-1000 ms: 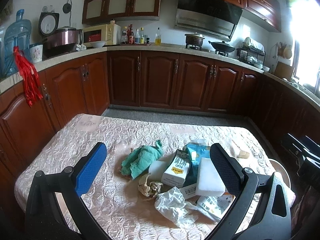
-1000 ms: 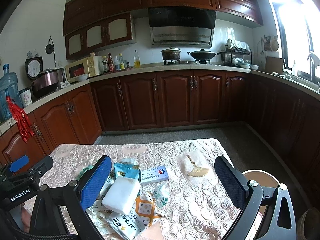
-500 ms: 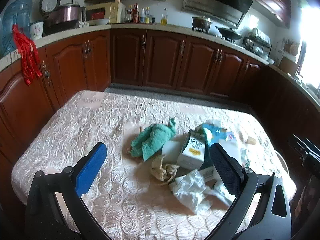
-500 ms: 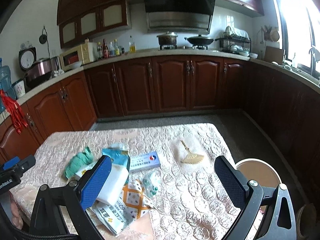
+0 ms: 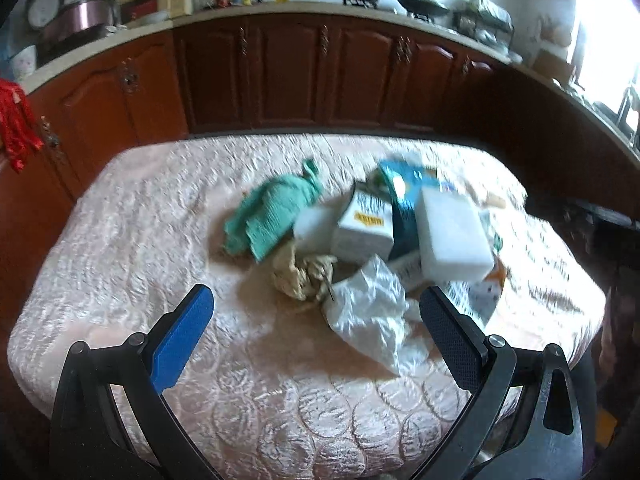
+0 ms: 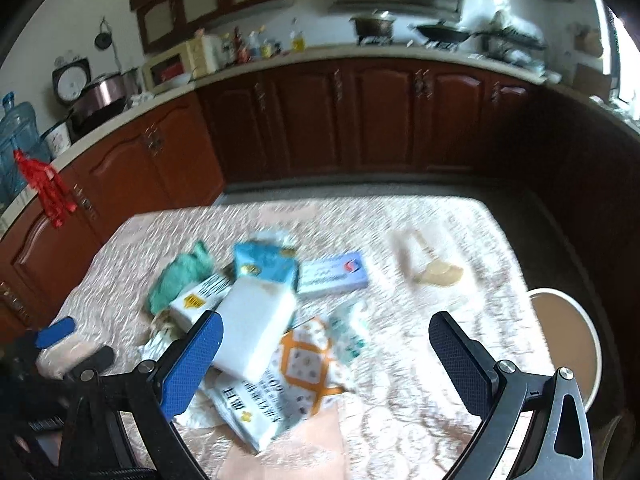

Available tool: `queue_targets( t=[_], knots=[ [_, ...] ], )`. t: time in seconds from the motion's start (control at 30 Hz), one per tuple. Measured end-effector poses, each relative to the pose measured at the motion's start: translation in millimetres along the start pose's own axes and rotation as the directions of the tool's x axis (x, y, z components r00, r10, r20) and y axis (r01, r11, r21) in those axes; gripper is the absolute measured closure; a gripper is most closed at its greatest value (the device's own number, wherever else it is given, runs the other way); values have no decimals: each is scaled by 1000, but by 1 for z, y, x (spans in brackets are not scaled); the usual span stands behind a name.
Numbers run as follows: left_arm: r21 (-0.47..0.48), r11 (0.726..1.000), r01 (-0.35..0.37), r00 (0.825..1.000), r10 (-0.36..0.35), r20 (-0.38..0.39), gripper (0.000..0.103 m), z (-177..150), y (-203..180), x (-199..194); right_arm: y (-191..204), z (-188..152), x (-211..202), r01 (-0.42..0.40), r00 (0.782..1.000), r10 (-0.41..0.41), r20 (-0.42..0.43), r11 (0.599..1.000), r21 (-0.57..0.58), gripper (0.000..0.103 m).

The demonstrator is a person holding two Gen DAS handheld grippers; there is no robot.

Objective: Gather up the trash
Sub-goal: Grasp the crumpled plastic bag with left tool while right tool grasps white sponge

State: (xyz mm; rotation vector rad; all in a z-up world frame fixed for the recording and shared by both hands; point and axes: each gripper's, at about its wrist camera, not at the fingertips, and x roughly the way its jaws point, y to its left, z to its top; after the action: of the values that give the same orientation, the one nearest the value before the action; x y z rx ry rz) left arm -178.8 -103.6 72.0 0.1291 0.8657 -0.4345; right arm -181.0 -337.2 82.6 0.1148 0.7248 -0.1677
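Trash lies in a pile on the quilted table (image 5: 132,232): a crumpled white plastic bag (image 5: 370,312), a crumpled brown paper (image 5: 302,272), a green cloth (image 5: 272,210), a white-and-yellow carton (image 5: 362,228), a white foam block (image 5: 450,236) and a blue packet (image 5: 400,184). My left gripper (image 5: 316,318) is open and empty, above the table's near side, with the bag between its fingers. My right gripper (image 6: 326,338) is open and empty above an orange-patterned wrapper (image 6: 296,376). The foam block (image 6: 256,324) and a blue-white box (image 6: 334,274) lie ahead of it.
A small straw fan (image 6: 434,270) lies on the table's far right. A round white-rimmed bin (image 6: 568,340) stands beside the table on the right. Dark wooden cabinets (image 5: 288,72) ring the room. The left gripper's tip (image 6: 56,332) shows in the right wrist view.
Both grippers have tilted down and moved closer to the pile; the trash now sits larger and lower in both views. Nothing has been picked up.
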Motion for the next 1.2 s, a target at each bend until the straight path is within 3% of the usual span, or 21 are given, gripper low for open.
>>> queue_targets(
  t=[0.17, 0.37, 0.47, 0.53, 0.63, 0.67, 0.7, 0.83, 0.93, 1.2],
  knots=[
    [0, 998, 56, 997, -56, -59, 1, -5, -2, 21, 7, 9, 34, -128, 986, 135, -96, 989, 79, 1],
    [23, 995, 99, 989, -95, -115, 6, -8, -9, 38, 34, 17, 70, -150, 968, 154, -196, 988, 34, 3],
    [30, 994, 102, 985, -97, -143, 16, -8, -14, 50, 43, 18, 84, -151, 959, 152, -240, 988, 22, 10],
    [36, 995, 96, 983, -89, -163, 29, -8, -17, 57, 46, 16, 95, -150, 951, 148, -271, 989, 15, 12],
    [35, 995, 93, 981, -86, -176, 44, -8, -20, 63, 46, 10, 112, -157, 937, 156, -314, 987, 23, 26],
    [35, 995, 96, 980, -89, -176, 48, -8, -21, 63, 44, 9, 115, -165, 932, 167, -323, 986, 33, 35],
    [39, 995, 97, 981, -89, -175, 59, -9, -23, 63, 42, 7, 117, -175, 927, 181, -329, 983, 48, 35],
    [64, 995, 79, 984, -68, -166, 74, -11, -27, 59, 31, 7, 107, -219, 927, 237, -291, 971, 93, 38],
    [36, 995, 97, 982, -90, -163, 80, -11, -20, 52, 27, 10, 95, -243, 928, 262, -267, 965, 100, 39],
    [1, 995, 99, 989, -99, -107, 82, -1, 8, 11, 14, 24, 56, -314, 928, 336, -164, 938, 143, 39]
  ],
)
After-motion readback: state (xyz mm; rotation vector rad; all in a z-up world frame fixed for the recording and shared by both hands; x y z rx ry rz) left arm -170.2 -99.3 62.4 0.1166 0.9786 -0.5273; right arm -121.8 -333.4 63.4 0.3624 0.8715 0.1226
